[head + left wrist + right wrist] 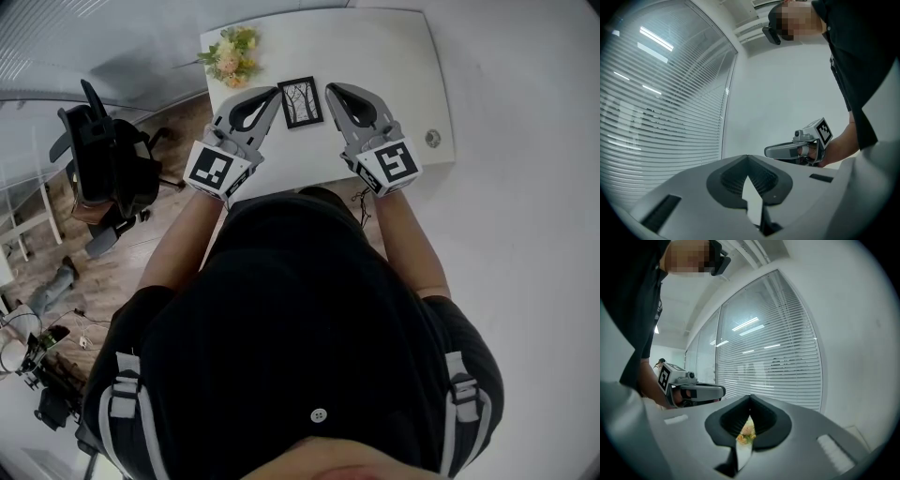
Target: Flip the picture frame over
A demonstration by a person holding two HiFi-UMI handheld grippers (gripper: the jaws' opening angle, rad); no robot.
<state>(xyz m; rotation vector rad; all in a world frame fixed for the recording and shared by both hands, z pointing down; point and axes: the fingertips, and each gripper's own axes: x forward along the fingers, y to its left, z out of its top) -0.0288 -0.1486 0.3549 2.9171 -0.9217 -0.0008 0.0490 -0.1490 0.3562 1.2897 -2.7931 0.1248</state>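
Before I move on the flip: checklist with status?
1. Frame in view, picture side showing, not flipped yet: ok.
2. Left gripper empty, jaws together, nothing between them: ok.
3. Right gripper empty, jaws together: ok.
4. Jaws open, ready to grasp: not ok, both are shut.
5. Flowers apart from the frame: ok.
6. Frame lying flat or propped up: cannot tell.
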